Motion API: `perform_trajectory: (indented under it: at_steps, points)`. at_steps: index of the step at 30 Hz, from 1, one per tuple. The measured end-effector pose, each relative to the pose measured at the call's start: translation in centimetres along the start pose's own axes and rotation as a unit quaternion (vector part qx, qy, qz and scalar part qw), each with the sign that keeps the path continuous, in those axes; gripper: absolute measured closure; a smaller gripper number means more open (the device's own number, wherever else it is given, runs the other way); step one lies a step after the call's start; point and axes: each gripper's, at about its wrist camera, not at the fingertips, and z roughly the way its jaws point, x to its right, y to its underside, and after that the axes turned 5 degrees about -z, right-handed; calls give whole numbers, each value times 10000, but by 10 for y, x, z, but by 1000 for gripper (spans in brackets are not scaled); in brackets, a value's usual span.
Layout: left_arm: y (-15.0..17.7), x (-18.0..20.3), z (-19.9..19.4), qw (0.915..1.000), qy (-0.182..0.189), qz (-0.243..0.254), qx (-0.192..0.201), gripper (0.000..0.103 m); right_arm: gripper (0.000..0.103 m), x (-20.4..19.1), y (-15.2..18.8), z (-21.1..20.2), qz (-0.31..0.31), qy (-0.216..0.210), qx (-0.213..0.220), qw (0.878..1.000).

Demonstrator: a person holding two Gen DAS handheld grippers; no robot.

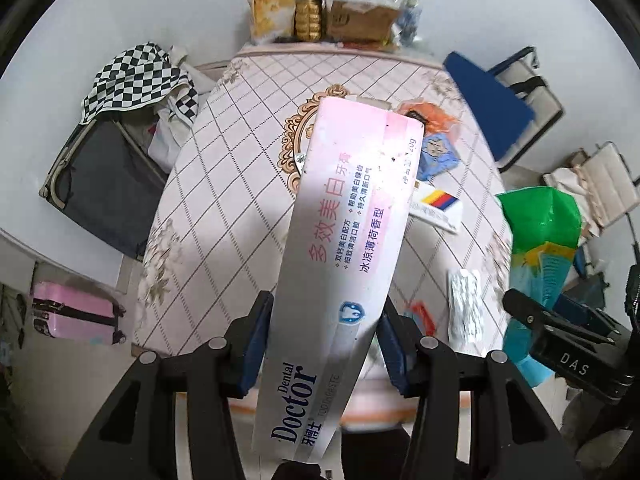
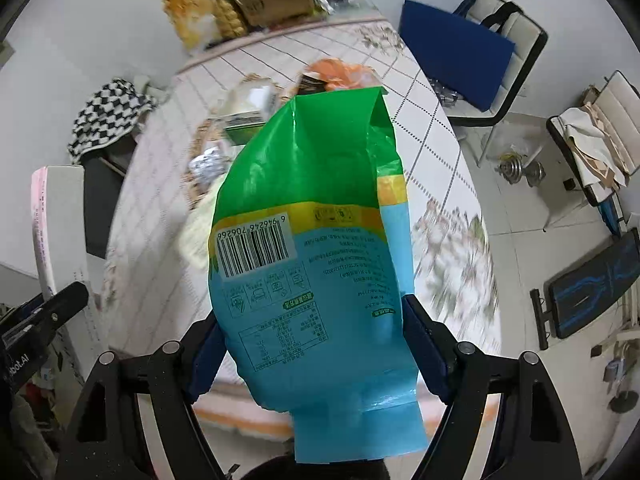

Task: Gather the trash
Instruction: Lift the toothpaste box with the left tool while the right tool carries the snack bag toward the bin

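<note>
Room: pale floor around a table [image 1: 224,184] with a diamond-patterned cloth; a checkered cloth [image 1: 136,76] over a chair at ten o'clock in the left wrist view, boxes and bags along the far edge at twelve.
Left gripper [image 1: 322,344]: closed onto the toothpaste box [image 1: 344,248], pads pressing both long sides near its lower end, the box jutting towards twelve above the table.
Table litter: a blister pack [image 1: 466,304] at four o'clock, a small striped box [image 1: 436,204] and an orange wrapper [image 1: 434,116] beyond the toothpaste box, all lying on the cloth.
Right gripper [image 2: 312,344]: closed around the green and blue bag [image 2: 320,240], squeezing its lower half; the top stands up towards twelve.
Risk, box: gripped low with most of its length beyond the pads, it could pivot or slide out on a quick swing.
Risk, bag: slick film may creep through the pads; whether its top is sealed I cannot tell, so contents might spill if tipped.
Risk, collision: both loads sit near each other and could knock together.
</note>
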Motion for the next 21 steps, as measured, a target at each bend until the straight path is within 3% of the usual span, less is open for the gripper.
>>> perform_trajectory:
  at_steps: [5,11,16,21]
  points:
    - [58,-47,-34,9993,369,52,-1,56,20,-41,81,-42,151,35,179,9997]
    - [127,-93,-24,9949,690,11,-741,56,20,-76,191,-55,392,-6,-234,9990]
    - [186,-113,21,9860,785,-90,-1466,56,20,-80,278,-22,539,-128,-945,9940]
    - [238,-124,87,9703,971,-431,-2175,56,20,-72,349,47,742,-238,-1662,9830]
